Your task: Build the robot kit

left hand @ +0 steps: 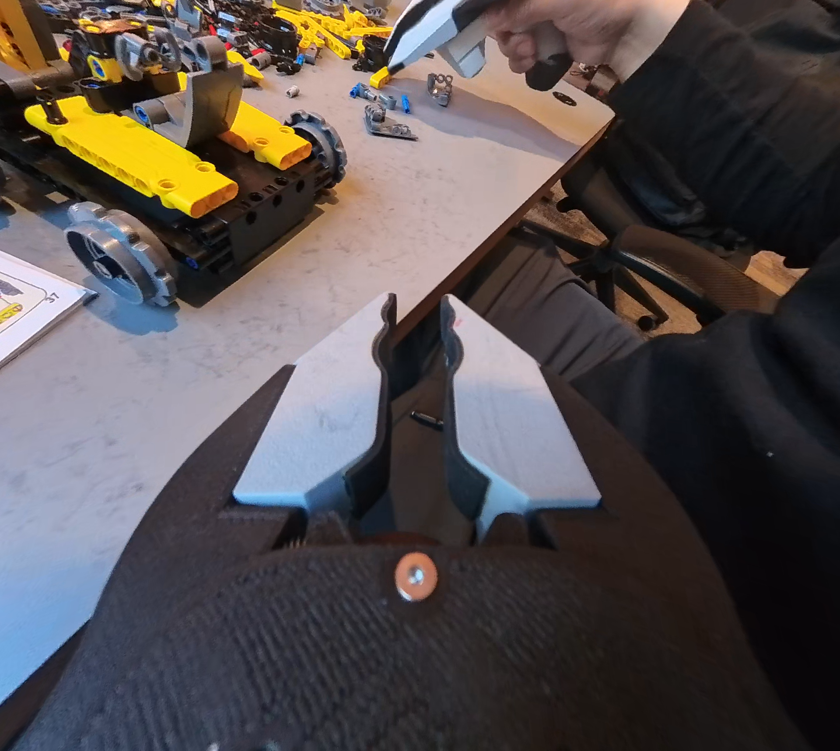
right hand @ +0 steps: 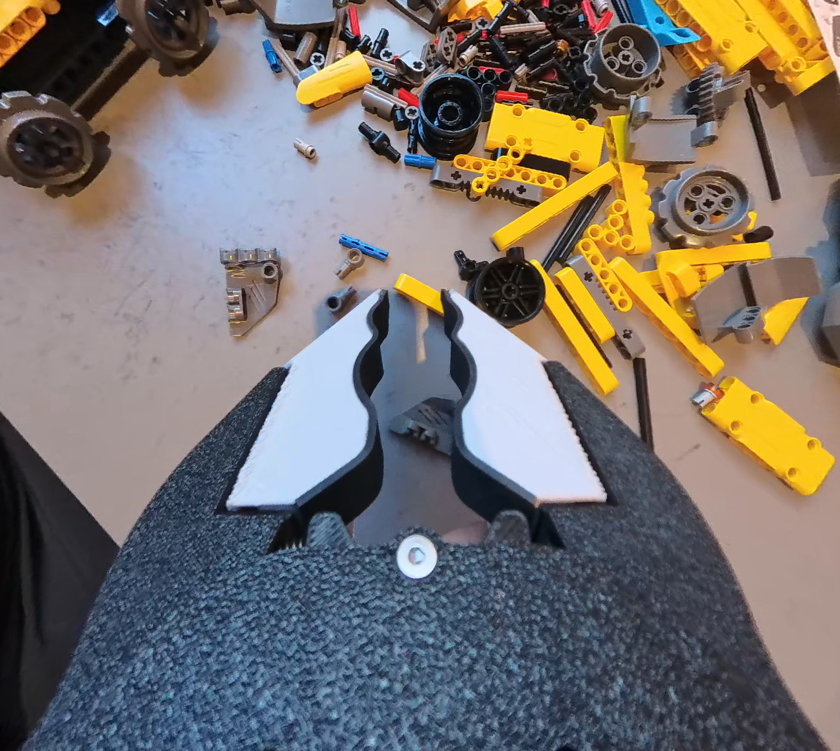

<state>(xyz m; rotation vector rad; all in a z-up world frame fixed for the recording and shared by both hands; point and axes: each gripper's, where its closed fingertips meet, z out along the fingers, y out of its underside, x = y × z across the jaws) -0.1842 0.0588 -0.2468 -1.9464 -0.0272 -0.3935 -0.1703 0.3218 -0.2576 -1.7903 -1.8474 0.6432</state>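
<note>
My right gripper (right hand: 414, 297) is open, pointed down at the table. Its tips stand on either side of a short yellow beam (right hand: 416, 290) that lies flat beside a black spoked wheel (right hand: 509, 290). In the left wrist view the right gripper (left hand: 392, 67) touches that yellow beam (left hand: 380, 78) with its tips, held by a hand (left hand: 586, 15). My left gripper (left hand: 416, 304) is open and empty, over the table's near edge (left hand: 500, 229). A dark grey panel piece (right hand: 422, 420) shows on the table in the gap between the right fingers.
A part-built yellow and black vehicle (left hand: 150, 147) with grey toothed wheels stands at the left. A heap of loose yellow, black and grey parts (right hand: 545, 70) fills the far table. A grey panel (right hand: 250, 288), blue pins (right hand: 362, 247) and an instruction booklet (left hand: 27, 311) lie about. One gripper's finger ends stand about 25 cm off the other's.
</note>
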